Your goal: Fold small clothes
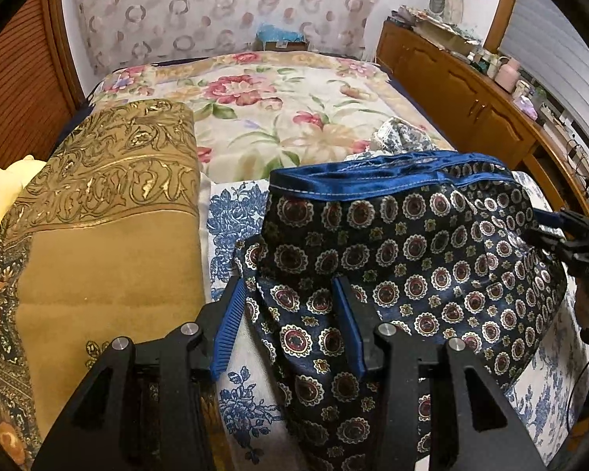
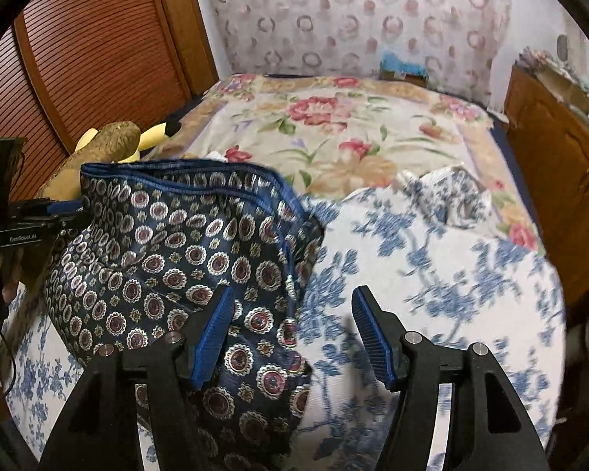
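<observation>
1. We find the left gripper (image 1: 288, 306) with jaws spread apart, straddling a fold of the shorts (image 1: 404, 259) without pinching it. The right gripper (image 2: 292, 314) also has jaws wide apart, gripping nothing; its left finger rests over the garment.
2. We work on a bed (image 1: 286, 106) under a floral blanket, with a blue-and-white cloth (image 2: 432, 274) in front, a wooden dresser (image 1: 471, 94) and a slatted door (image 2: 94, 39) alongside.
3. We count one pair of shorts, one folded tan blanket (image 1: 110, 235) and two grippers.
4. The shorts are navy, medallion-printed, with a blue satin waistband (image 1: 357, 180).
</observation>
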Demonstrator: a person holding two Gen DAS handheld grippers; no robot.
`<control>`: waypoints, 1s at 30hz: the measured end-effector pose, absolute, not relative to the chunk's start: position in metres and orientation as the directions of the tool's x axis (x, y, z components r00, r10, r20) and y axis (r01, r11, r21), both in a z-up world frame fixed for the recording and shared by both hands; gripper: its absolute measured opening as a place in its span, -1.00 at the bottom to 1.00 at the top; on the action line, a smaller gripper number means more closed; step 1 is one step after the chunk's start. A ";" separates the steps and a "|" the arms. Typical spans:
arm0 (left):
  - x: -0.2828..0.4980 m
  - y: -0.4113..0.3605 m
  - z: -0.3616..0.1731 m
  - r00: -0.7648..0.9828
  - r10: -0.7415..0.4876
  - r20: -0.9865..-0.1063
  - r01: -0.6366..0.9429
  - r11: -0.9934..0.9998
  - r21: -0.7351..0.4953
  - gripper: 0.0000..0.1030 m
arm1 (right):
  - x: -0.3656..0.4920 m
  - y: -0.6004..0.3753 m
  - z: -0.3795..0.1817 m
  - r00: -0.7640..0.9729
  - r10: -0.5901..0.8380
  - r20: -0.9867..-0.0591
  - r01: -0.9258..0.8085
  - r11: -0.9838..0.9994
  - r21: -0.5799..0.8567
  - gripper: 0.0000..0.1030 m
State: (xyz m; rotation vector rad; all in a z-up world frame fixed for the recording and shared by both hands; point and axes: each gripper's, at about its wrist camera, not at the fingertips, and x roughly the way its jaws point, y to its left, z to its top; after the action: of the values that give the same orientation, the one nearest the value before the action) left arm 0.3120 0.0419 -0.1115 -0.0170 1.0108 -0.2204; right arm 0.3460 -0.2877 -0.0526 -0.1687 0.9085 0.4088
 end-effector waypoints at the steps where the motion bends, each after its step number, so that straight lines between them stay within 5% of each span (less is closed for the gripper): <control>1: 0.313 0.040 -0.112 0.509 -0.188 -0.840 0.176 0.978 -0.112 -0.08 | 0.348 -0.286 -0.057 0.534 0.282 -0.797 -0.417 0.908 0.042 0.25; 13: 0.320 0.040 -0.116 0.490 -0.207 -0.846 0.172 0.975 -0.139 -0.08 | 0.379 -0.274 -0.069 0.490 0.332 -0.806 -0.492 0.868 0.059 0.25; 16: 0.321 0.039 -0.116 0.489 -0.201 -0.849 0.171 0.976 -0.133 -0.08 | 0.380 -0.277 -0.070 0.472 0.361 -0.804 -0.509 0.857 0.086 -0.01; 18: 0.321 0.038 -0.116 0.489 -0.198 -0.850 0.172 0.977 -0.128 -0.08 | 0.380 -0.280 -0.071 0.478 0.360 -0.801 -0.510 0.856 0.080 -0.48; 20: 0.321 0.037 -0.116 0.489 -0.196 -0.850 0.173 0.977 -0.126 -0.08 | 0.380 -0.283 -0.071 0.465 0.384 -0.798 -0.511 0.852 0.113 -0.74; 30: 0.319 0.026 -0.099 0.528 -0.233 -0.817 0.195 0.969 -0.150 -0.08 | 0.363 -0.312 -0.060 0.538 0.400 -0.742 -0.458 0.878 0.141 -0.85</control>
State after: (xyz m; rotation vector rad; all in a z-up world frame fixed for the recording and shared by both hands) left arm 0.3192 0.0259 -0.0994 -0.0416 0.9821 -0.2557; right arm 0.3629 -0.3124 -0.0603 -0.0730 0.8626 0.5110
